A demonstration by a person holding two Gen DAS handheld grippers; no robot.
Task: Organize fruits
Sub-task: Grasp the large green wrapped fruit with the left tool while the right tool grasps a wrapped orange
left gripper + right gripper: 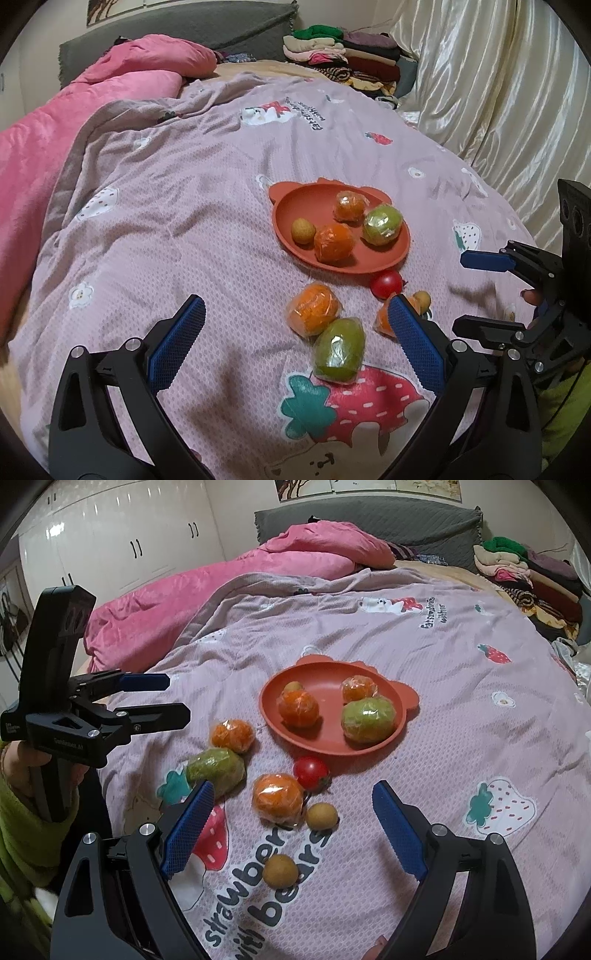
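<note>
An orange-red plate [295, 201] [273, 712] lies on the bed with two wrapped oranges [334, 242] [298, 708], a wrapped green fruit [382, 225] [367, 719] and a small yellow-brown fruit [303, 230]. In front of it on the blanket lie a wrapped orange [314, 307] [232, 734], a wrapped green fruit [340, 349] [216, 770], a red tomato [386, 283] [311, 771], another wrapped orange [277, 797] and two small yellow-brown fruits [322, 815] [280, 871]. My left gripper [295, 314] [177, 698] is open and empty. My right gripper [293, 801] [461, 291] is open and empty above the loose fruits.
The pink-lilac printed blanket [184, 221] covers the bed. A pink duvet [55, 147] is bunched at the left. Folded clothes [343, 59] are stacked at the headboard. Cream curtains [498, 92] hang on the right, white wardrobes [110, 546] on the left.
</note>
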